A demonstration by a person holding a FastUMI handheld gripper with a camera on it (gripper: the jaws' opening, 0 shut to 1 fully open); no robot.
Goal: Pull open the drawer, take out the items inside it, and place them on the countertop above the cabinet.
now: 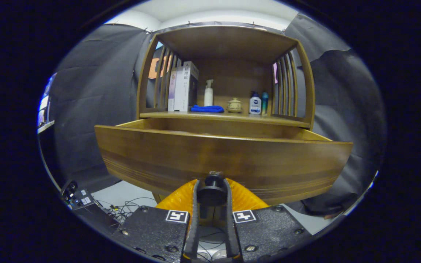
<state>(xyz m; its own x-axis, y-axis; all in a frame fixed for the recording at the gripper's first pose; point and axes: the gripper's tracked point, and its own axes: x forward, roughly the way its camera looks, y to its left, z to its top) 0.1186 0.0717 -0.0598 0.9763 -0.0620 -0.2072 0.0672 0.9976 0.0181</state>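
The wooden drawer (225, 157) stands pulled out of the cabinet, its broad front panel facing me. A dark round knob (213, 190) sits at the lower middle of that panel, and my gripper (212, 191) is shut on the knob, one finger on each side. The drawer's inside is hidden behind its front panel. Above the drawer lies the countertop (228, 116), a wooden shelf with slatted sides.
On the countertop stand books (183, 87), a white pump bottle (208, 94), a folded blue cloth (207, 108), a small lidded jar (234, 105) and two bottles (258, 103). Cables and an electronics box (82, 200) lie on the floor below left.
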